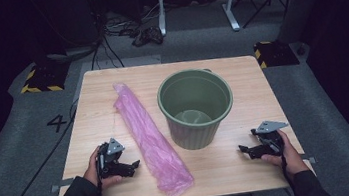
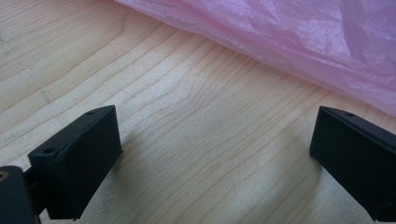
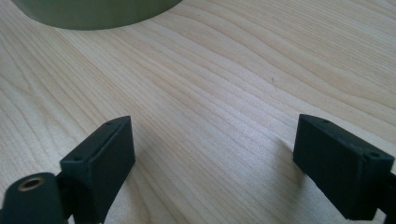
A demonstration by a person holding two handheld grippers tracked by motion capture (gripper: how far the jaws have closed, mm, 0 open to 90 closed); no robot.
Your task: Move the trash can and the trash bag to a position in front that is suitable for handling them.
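Note:
A green plastic bin [image 1: 196,106] stands upright and empty in the middle of the wooden table [image 1: 240,75]. Left of it lies a folded pink plastic bag [image 1: 151,138], stretched from the far middle to the near edge. My left gripper [image 1: 131,166] rests on the table left of the bag, pointing at it, jaws wide with bare wood between them. The bag [image 2: 299,37] fills the top of the left gripper view, beyond the gripper [image 2: 215,154]. My right gripper [image 1: 246,149] rests at the near right, open, aimed toward the bin's base [image 3: 93,11]; only wood lies between the gripper [image 3: 215,163] jaws.
The table stands on grey carpet. Behind it are cables [image 1: 124,31], a white frame's legs [image 1: 196,2] and yellow-black striped blocks [image 1: 39,79] at both far corners. Bare wood runs along the table's right side and far left.

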